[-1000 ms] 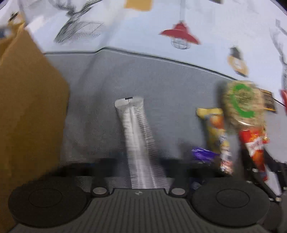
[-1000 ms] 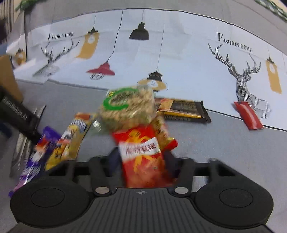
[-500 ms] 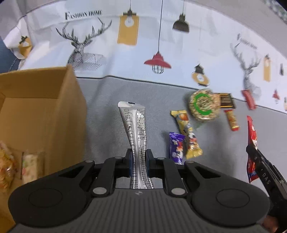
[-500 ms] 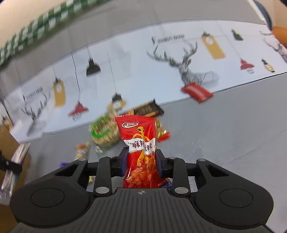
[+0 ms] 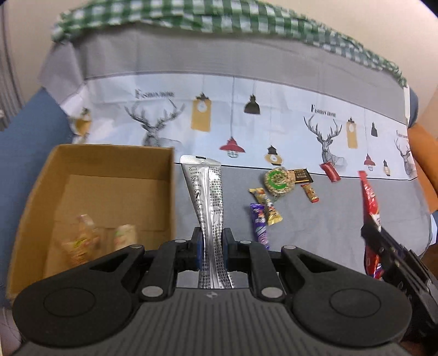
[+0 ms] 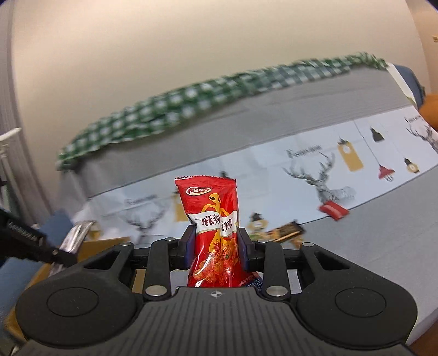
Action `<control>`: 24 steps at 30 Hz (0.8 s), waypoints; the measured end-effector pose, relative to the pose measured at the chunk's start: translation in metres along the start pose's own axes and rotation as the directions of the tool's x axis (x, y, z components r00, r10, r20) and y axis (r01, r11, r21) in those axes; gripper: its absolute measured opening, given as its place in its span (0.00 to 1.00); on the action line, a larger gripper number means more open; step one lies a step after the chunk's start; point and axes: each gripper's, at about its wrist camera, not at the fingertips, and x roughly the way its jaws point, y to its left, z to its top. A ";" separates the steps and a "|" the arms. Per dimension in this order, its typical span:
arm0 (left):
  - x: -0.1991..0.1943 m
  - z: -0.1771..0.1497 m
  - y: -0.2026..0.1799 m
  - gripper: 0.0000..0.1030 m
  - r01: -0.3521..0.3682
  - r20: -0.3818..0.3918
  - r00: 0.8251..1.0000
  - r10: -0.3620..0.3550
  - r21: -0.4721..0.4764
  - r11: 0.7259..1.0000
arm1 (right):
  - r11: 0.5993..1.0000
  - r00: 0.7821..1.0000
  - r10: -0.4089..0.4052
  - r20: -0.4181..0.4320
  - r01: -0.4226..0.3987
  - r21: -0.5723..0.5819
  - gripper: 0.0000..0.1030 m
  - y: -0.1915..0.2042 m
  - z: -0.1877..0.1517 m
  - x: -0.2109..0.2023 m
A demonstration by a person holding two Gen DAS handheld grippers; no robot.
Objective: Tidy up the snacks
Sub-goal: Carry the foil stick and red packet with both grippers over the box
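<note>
Pinching a long silver sachet [image 5: 208,216] low on its body, the left gripper [image 5: 212,247] holds the pack upright between clenched jaws, its sealed top standing above the grey cloth [image 5: 314,227]. Likewise the right gripper [image 6: 216,247] is clamped on a red snack bag [image 6: 212,219] printed with a yellow figure and Chinese characters; the bag rises straight from the fingers, and in the left wrist view it shows edge-on at the far right, off the surface.

Just left of the silver sachet sits an open cardboard box [image 5: 35,191]. On its floor lie two blurred packets [image 5: 93,241], one yellowish and one pale with green, near the close wall.

Right of the sachet, on the grey cloth, a purple wrapper [image 5: 259,223] lies lengthwise, touching or almost touching a yellow-and-brown bar [image 5: 266,206] angled beside it. A little farther is a round cracker pack with a green ring [image 5: 278,182], with a dark chocolate bar [image 5: 302,175] just behind it and a small orange-red stick [image 5: 310,192] to its right. Farther right, a small red packet [image 5: 330,171] lies across the edge where the grey cloth meets the white printed band [image 5: 273,115] of deer and lamps. Beyond that runs a plain grey strip, then a green checked cloth [image 5: 219,16] along the far edge against a beige wall [image 6: 164,54].
</note>
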 end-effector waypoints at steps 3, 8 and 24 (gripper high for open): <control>-0.035 -0.026 0.019 0.15 -0.023 0.035 0.999 0.023 0.009 1.000 | 0.998 0.998 0.064 -0.016 -0.064 -0.027 0.32 0.034 -0.011 -0.033; -0.075 -0.072 0.053 0.15 -0.045 0.047 0.998 0.046 -0.033 0.998 | 0.978 0.979 0.186 -0.084 -0.192 -0.076 0.32 0.086 -0.034 -0.078; -0.130 -0.141 0.083 0.15 0.003 0.137 0.990 0.008 -0.078 0.997 | 0.914 0.948 0.298 -0.114 -0.318 -0.251 0.32 0.173 -0.053 -0.142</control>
